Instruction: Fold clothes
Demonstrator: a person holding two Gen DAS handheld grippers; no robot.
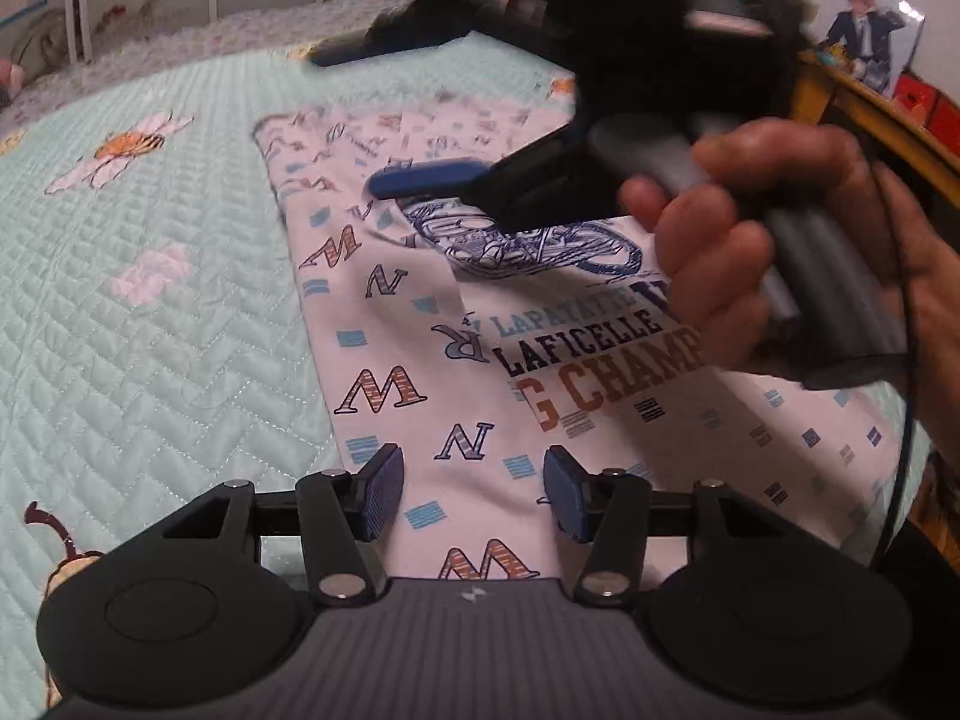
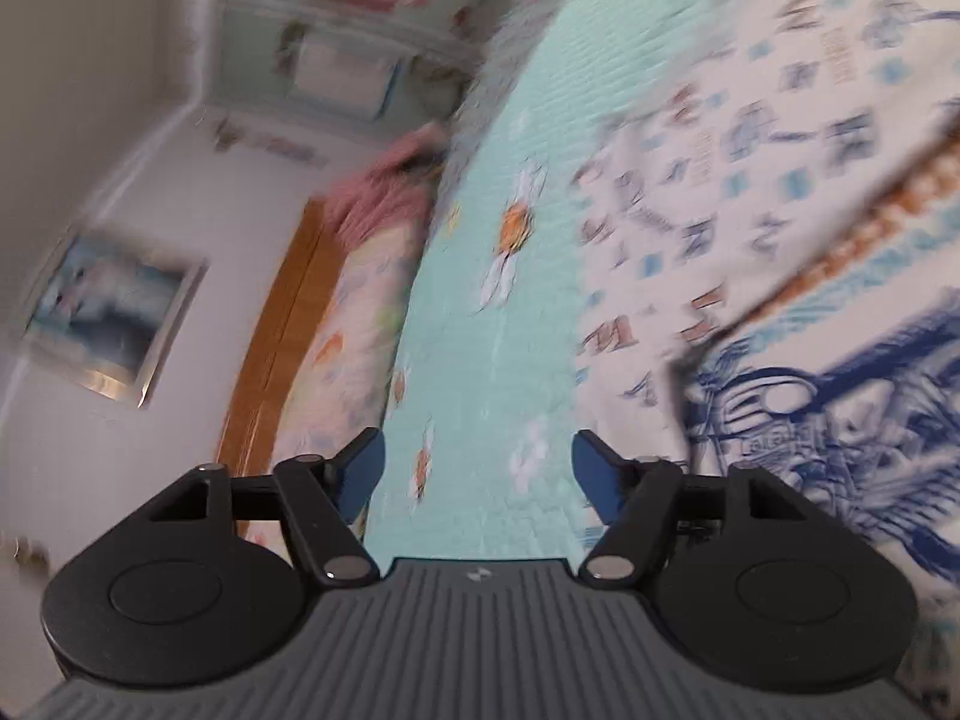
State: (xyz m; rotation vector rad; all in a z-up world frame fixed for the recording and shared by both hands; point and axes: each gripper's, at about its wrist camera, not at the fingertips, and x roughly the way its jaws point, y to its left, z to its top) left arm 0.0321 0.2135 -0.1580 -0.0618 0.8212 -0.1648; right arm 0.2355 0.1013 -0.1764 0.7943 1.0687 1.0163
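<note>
Seen only from the left wrist view: the right claw (image 1: 384, 120) from outside, black and blurry, with one blue pad showing, held by a hand (image 1: 798, 252) wrapped round a grey handle. Also a yellow wooden edge (image 1: 864, 114) and a picture of a figure in a dark uniform (image 1: 864, 30) at the far right. Seen only from the right wrist view: a white wall with a framed picture (image 2: 114, 324), a wooden board (image 2: 270, 348) and something pink and fuzzy (image 2: 384, 192) at the side of the bed.

Shirt (image 1: 468, 312) spread flat on the bed, white and soft, dotted with letters and small blue stripes, with a blue motorbike drawing and big words in the middle. One flap folded over, its corner lying across the motorbike. Bed cover (image 1: 150, 312) pale green, quilted in zigzag stitches, with daisies and a bee.

Left claw (image 1: 474, 501) wide open, ribbed blue pads apart, holding nothing, just over the shirt's near edge. Right claw (image 2: 477, 477) also wide open and empty, over the green cover beside the shirt (image 2: 780, 180).
</note>
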